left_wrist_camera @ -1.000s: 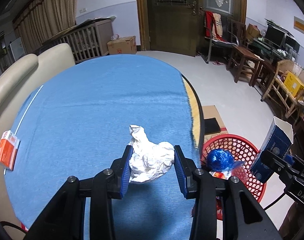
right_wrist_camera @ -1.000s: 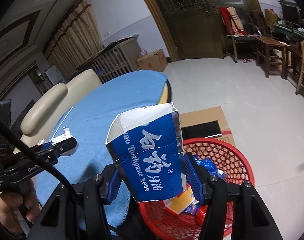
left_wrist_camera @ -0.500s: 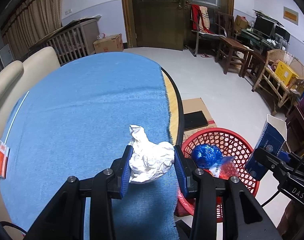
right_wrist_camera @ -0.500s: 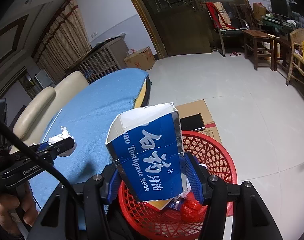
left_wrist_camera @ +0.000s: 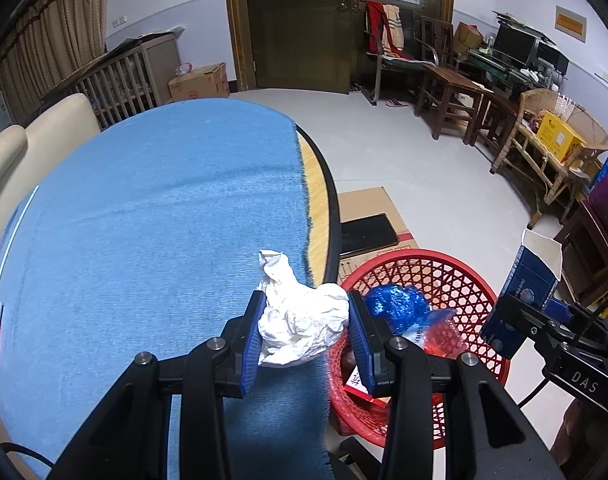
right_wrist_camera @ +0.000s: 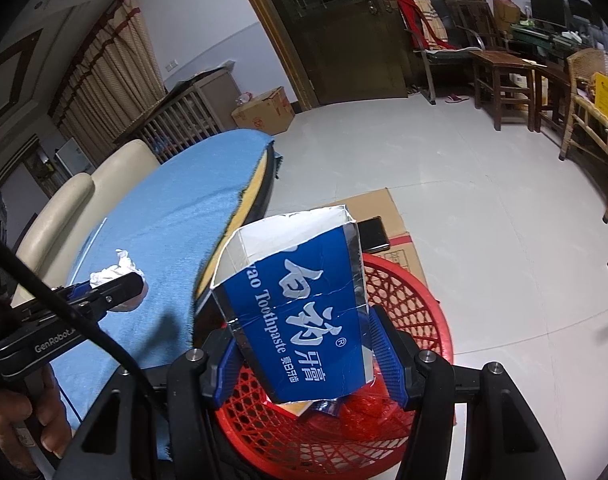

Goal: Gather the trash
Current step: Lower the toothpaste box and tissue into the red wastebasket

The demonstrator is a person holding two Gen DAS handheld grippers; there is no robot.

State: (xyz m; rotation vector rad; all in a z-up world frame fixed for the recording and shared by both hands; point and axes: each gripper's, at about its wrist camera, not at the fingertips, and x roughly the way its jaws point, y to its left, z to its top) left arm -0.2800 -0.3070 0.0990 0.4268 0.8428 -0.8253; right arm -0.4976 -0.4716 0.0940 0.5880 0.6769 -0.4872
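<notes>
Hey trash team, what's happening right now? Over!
Left gripper shut on paper wad, at table edge. Right gripper shut on toothpaste box, over red basket. Nothing blocking.

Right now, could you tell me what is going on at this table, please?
A person is clearing trash with a pair of tongs in each hand. The left tongs grip a crumpled white paper wad above the blue tablecloth, near the table edge. The right tongs hold a torn blue toothpaste box over the red basket on the floor, which already holds a blue bag and other scraps. Neither piece has been dropped in yet.
</notes>
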